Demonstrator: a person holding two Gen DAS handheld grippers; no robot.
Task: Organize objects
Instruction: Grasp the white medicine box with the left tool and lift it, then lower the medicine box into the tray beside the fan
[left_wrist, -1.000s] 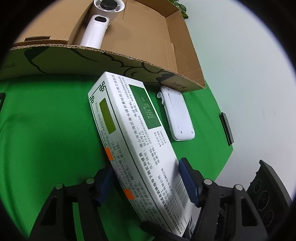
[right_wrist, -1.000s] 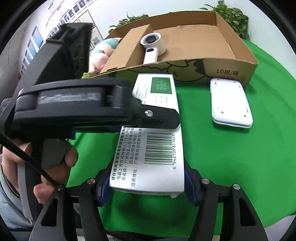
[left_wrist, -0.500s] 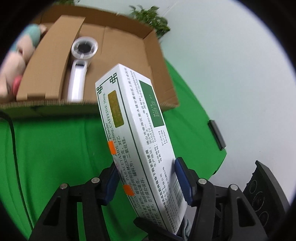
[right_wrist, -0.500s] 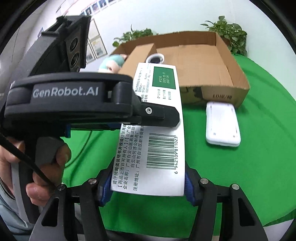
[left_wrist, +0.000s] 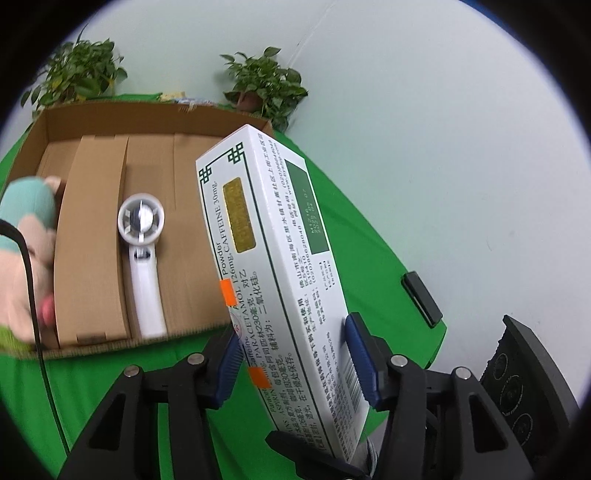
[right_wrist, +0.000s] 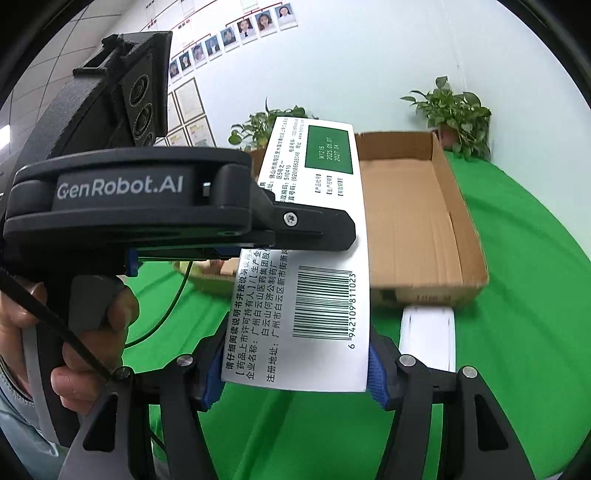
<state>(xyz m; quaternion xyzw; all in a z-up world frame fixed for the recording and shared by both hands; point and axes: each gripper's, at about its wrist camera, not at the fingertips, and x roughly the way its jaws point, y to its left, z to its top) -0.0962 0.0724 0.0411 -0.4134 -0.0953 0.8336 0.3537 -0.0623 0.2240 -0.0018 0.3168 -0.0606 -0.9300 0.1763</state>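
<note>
Medicine box (left_wrist: 273, 258) lifted over the cardboard box (left_wrist: 96, 236), not yet packed.
Clamped near its lower end by left gripper (left_wrist: 295, 360) and right gripper (right_wrist: 295, 373) fingers, seemingly both; fan (left_wrist: 142, 254) and plush toy (left_wrist: 22, 240) already inside, white device (right_wrist: 428, 338) left on worktop just outside.

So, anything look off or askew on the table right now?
Nothing looks damaged or spilled. The one oddity: both the left gripper and the right gripper clamp the same medicine box, held tilted in the air near the cardboard box.
</note>
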